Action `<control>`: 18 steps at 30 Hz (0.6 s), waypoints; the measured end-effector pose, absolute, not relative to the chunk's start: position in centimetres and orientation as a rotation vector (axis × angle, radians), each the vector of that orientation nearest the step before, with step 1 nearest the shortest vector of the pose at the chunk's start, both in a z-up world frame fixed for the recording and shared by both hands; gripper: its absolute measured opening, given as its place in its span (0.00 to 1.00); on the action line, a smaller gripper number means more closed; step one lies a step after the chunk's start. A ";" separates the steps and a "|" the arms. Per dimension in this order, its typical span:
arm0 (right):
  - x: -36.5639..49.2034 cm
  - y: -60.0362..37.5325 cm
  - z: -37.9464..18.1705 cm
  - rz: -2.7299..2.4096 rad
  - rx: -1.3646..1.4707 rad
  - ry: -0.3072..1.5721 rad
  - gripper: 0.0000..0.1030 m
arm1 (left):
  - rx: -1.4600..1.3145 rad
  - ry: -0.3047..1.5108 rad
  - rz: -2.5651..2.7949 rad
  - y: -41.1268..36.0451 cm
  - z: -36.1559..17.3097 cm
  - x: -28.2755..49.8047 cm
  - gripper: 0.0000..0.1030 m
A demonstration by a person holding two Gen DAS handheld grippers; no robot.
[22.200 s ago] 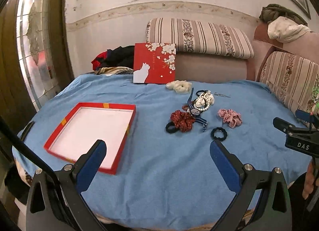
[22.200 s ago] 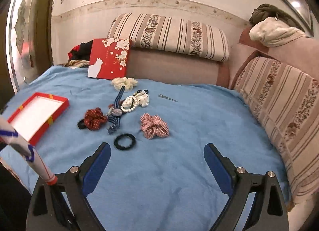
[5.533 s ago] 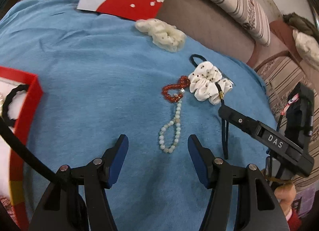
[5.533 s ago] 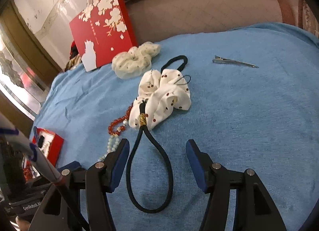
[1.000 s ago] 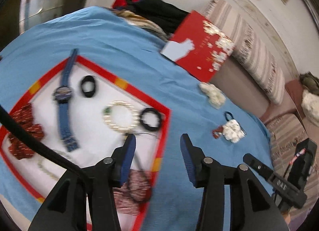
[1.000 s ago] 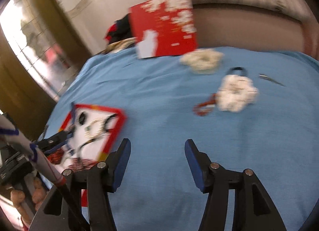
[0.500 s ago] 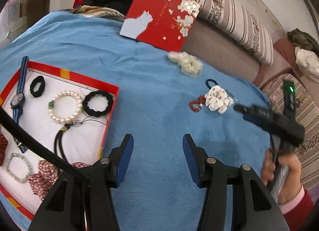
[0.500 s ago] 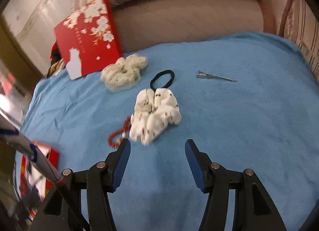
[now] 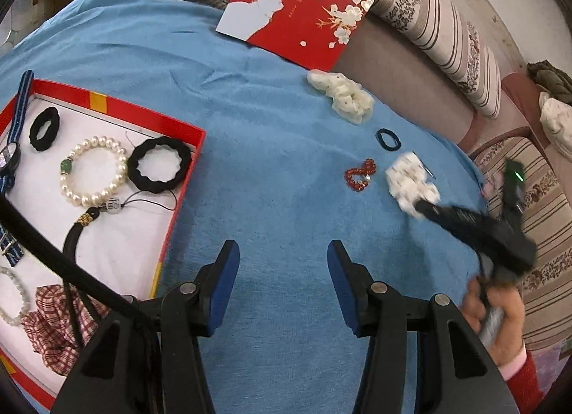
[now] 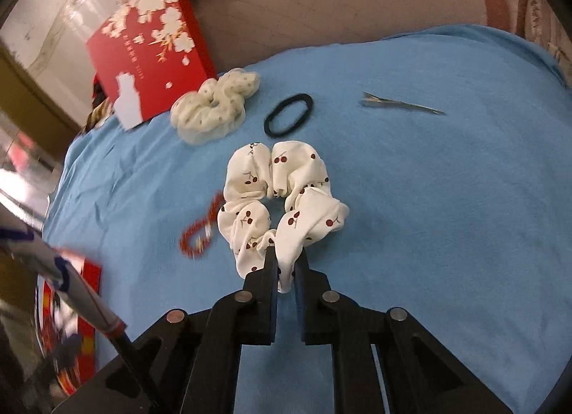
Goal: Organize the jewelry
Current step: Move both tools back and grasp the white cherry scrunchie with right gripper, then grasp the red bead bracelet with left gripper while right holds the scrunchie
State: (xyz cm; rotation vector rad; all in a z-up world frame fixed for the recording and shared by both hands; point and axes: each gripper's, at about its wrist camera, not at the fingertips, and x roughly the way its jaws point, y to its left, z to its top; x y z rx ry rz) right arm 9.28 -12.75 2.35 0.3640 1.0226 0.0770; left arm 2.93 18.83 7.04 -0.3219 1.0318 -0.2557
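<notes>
Pointing steeply down, the right gripper (image 10: 285,264) has just squeezed shut on the white cherry-print cloth scrunchie (image 10: 282,196) at its 6 o'clock edge.

The scrunchie (image 10: 282,196) lies between the bead bracelet (image 10: 200,231) and the hair clip (image 10: 400,102).

The left gripper (image 9: 282,256) hangs with jaws apart and empty above the blue cloth (image 9: 271,178). The red tray (image 9: 178,128) at left holds a pearl bracelet (image 9: 93,171), black scrunchies and a checked scrunchie (image 9: 57,324). At right, the right gripper (image 9: 422,206) meets the white scrunchie (image 9: 407,181), beside a red bead bracelet (image 9: 360,175).
</notes>
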 end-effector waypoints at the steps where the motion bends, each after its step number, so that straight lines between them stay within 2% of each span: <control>1: 7.6 -13.3 2.5 0.078 0.345 1.014 0.09 | -0.315 1.034 -0.255 18.6 7.0 2.9 0.48; 8: 0.5 -16.6 2.2 -0.032 0.234 0.959 0.09 | -0.258 1.045 -0.280 16.8 6.5 2.2 0.48; 14: 1.1 -17.7 2.9 0.003 0.271 0.922 0.09 | -0.211 1.065 -0.280 13.6 7.1 3.8 0.48; 18: 1.6 -18.2 2.3 0.004 0.269 0.927 0.09 | -0.072 1.055 -0.294 9.2 7.2 6.5 0.48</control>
